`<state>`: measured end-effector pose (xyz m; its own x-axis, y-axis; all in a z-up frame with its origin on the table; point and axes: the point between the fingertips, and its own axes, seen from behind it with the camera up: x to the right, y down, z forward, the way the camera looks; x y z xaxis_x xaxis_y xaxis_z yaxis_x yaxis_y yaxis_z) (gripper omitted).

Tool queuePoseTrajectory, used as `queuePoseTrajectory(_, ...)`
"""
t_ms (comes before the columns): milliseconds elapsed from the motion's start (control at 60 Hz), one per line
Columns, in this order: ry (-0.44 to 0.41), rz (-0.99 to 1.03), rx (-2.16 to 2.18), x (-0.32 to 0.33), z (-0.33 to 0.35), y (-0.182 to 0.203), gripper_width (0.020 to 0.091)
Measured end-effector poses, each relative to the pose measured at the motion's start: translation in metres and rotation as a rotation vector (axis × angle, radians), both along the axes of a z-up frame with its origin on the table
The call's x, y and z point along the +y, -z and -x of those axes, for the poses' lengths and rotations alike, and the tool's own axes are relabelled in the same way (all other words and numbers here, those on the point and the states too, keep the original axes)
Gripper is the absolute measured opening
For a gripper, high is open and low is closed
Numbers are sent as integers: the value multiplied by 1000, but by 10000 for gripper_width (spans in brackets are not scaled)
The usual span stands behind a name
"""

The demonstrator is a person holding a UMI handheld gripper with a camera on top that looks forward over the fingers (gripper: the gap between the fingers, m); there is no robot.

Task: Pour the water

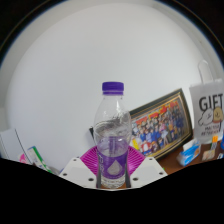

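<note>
A plain white wall (90,70) filled most of what you had ahead, with nothing on it. Off beyond the bottle to one side, a framed group photo (160,122) leaned tilted against the wall, and next to it stood a white box marked GIFT (209,115), with small brownish and blue items near its base too blurred to name. On the other side, low down, some white and green-pink packaging (25,152) sat partly cut off. None of that stood between you and the target. The surface itself was barely visible under the fingers. The water bottle (112,135), clear plastic with a purple cap (113,88), stood upright right between the fingers of your gripper (112,172), lower body level with the purple pads (90,158). I couldn't tell whether the fingers pressed the bottle or just flanked it, since contact points were hidden low down. Handling guess: thin plastic, so soft walls that dent under hard squeeze, smooth and a bit slippery; it looked mostly full, so moderately heavy and sloshy. Best hold was probably mid-to-lower body, firm but not crushing. The cap looked still on, so pouring wasn't possible yet, and no receiving cup showed anywhere.
</note>
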<state>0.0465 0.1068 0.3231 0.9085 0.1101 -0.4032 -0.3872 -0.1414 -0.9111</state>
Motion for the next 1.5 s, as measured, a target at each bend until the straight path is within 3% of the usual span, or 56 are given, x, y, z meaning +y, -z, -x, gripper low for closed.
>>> queuePoseTrajectory(100, 90, -23, -205, 9, -63, 15, 325)
queuePoseTrajectory(250, 187, 42, -391, 26, -147, 77, 327)
queuePoseTrajectory(450, 220, 146, -417, 30, -205, 172, 326)
queuePoseTrajectory(667, 212, 207, -419, 27, -216, 238, 340)
queuePoseTrajectory(750, 220, 161, -431, 23, -214, 235, 342)
queuePoseTrajectory(933, 249, 178, -427, 23, -216, 238, 498)
queuePoseTrajectory(967, 242, 221, -412, 21, -215, 245, 572)
queuePoseTrajectory(1033, 228, 280, -379, 13, -212, 250, 859)
queuePoseTrajectory(1050, 231, 283, -374, 10, -212, 250, 870)
queuePoseTrajectory(1267, 265, 376, -381, -56, -192, 216, 855)
queuePoseTrajectory(1500, 254, 462, -403, -175, -124, 154, 854)
